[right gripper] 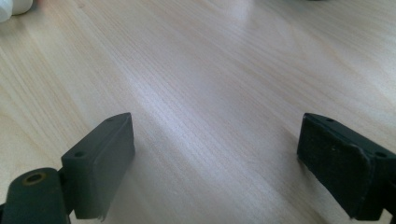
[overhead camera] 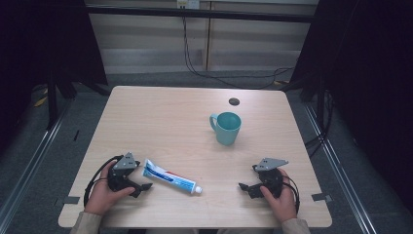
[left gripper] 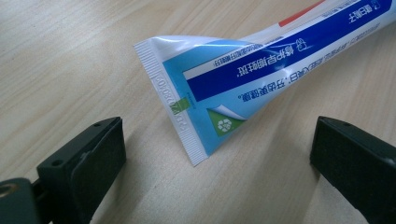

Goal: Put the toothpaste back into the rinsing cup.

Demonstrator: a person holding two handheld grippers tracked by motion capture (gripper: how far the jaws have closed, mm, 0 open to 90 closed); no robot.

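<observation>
Toothpaste tube [overhead camera: 170,176] flat on the table [overhead camera: 160,122], near the front edge, crimped end toward the left gripper [overhead camera: 142,187], white cap [overhead camera: 197,189] toward the right gripper [overhead camera: 245,186]; teal mug [overhead camera: 227,127] upright farther back and to the right, well apart from the tube.

Left gripper resting low on the table, held in the left hand [overhead camera: 104,192], jaws spread wide and holding nothing; in the left gripper view the crimped end [left gripper: 173,105] just ahead of the jaws and between their lines, not yet touched. Right gripper likewise wide open and empty, in the right hand [overhead camera: 281,199], pointed across bare wood toward the cap [right gripper: 11,8], well short of it.

Likely step in hand: taking hold of the tube. Best done by sliding the left gripper forward, low and level, past the thin crimp and onto the fuller body, then closing gently; flat crimp probably slippery and apt to twist out; too hard a squeeze on the body liable to push paste toward the cap. Worth keeping the jaws square across the tube, not along it. Right gripper well placed to steady or take the cap end.

Surface pale wood grain, smooth, with a small dark round spot [overhead camera: 234,101] near the far edge. Around it grey floor, dark curtains at both sides, a pale wall behind with cables [overhead camera: 195,68] hanging down.
</observation>
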